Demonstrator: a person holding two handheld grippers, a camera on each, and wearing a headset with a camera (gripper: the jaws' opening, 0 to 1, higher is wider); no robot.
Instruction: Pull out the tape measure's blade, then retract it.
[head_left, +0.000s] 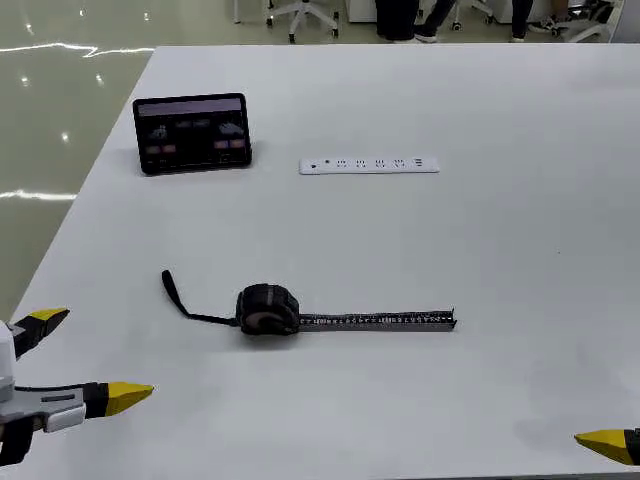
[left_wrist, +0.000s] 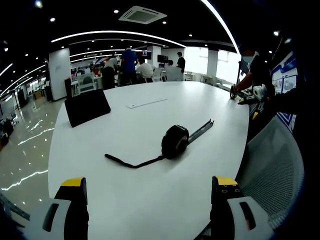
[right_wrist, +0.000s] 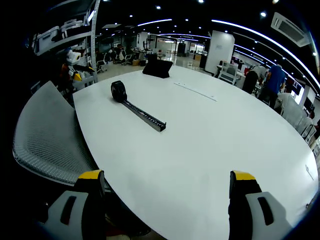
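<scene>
The counter (head_left: 400, 240) beneath the tape measure (head_left: 267, 309) is seen as smooth, matt white. The tape measure's case is read as dark plastic, dull rather than glossy. Its blade (head_left: 380, 321) is taken for thin metal. The strap (head_left: 180, 298) looks like black woven cord. Beyond the tape measure, a tablet (head_left: 191, 133) is faced with glossy glass, and a power strip (head_left: 368, 165) is moulded in white plastic. Left of the tape measure, past the counter edge, the floor (head_left: 50, 110) is polished and lights are mirrored in it. The fingertips (head_left: 130, 393) of the left hand-held gripper (head_left: 92, 356) are capped in yellow plastic.
</scene>
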